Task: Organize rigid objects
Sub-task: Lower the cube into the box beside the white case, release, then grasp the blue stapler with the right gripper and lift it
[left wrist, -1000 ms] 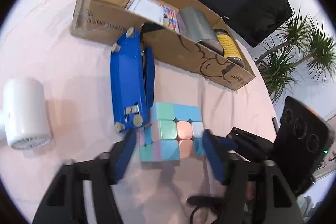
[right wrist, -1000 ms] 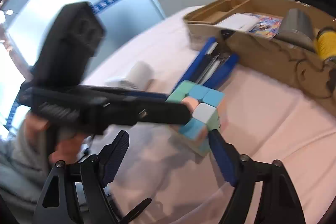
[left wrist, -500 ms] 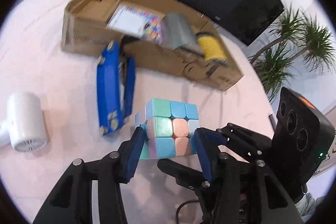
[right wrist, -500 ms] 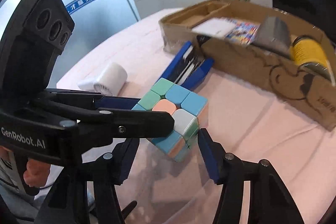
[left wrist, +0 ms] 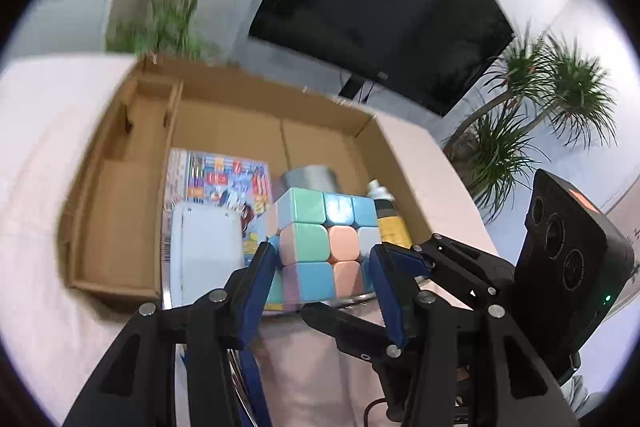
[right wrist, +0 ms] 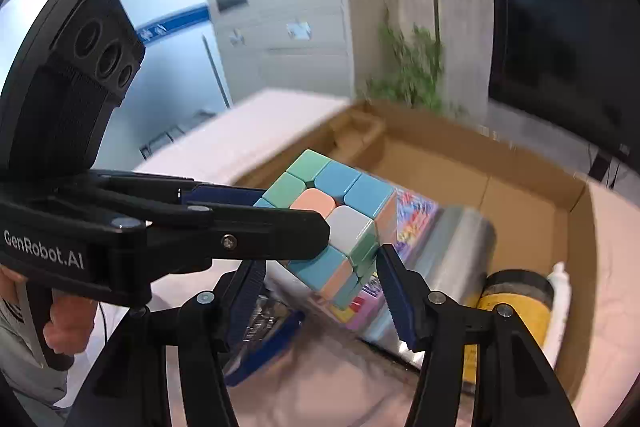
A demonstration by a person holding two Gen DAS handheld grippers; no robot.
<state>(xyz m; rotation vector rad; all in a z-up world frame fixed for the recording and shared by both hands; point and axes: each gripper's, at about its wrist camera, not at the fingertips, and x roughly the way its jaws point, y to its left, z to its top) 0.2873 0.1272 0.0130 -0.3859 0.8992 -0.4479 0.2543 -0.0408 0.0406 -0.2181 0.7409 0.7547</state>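
I have the puzzle cube [left wrist: 324, 247] clamped in my left gripper [left wrist: 322, 267], one blue finger on each side face, and I hold it in the air above the near edge of the cardboard box [left wrist: 120, 211]. From the right wrist view the cube [right wrist: 340, 223] sits tilted, one corner pointing down toward the box contents. My right gripper [right wrist: 316, 291] carries nothing; its fingers stand wide apart just under the cube without touching it.

The cube looks light and hard, with smooth rounded plastic tiles, so I judge it slippery under a flat pad. Its layers can also twist, so the safest hold is the one I have: square across two opposite faces, pads centred on the middle row, not on a corner or edge. A drop from here probably wouldn't break it, but it could bounce.

Inside the box lie a colourful booklet [left wrist: 224, 179] with a white flat case [left wrist: 206, 251] on top of it, a grey metal roll [left wrist: 310, 177], a yellow jar [right wrist: 514, 303] and a white tube [right wrist: 558, 307] by the right wall. The left part of the box floor shows bare cardboard. I would judge that the better spot to set the cube down flat, since on the booklet or roll it would rock.
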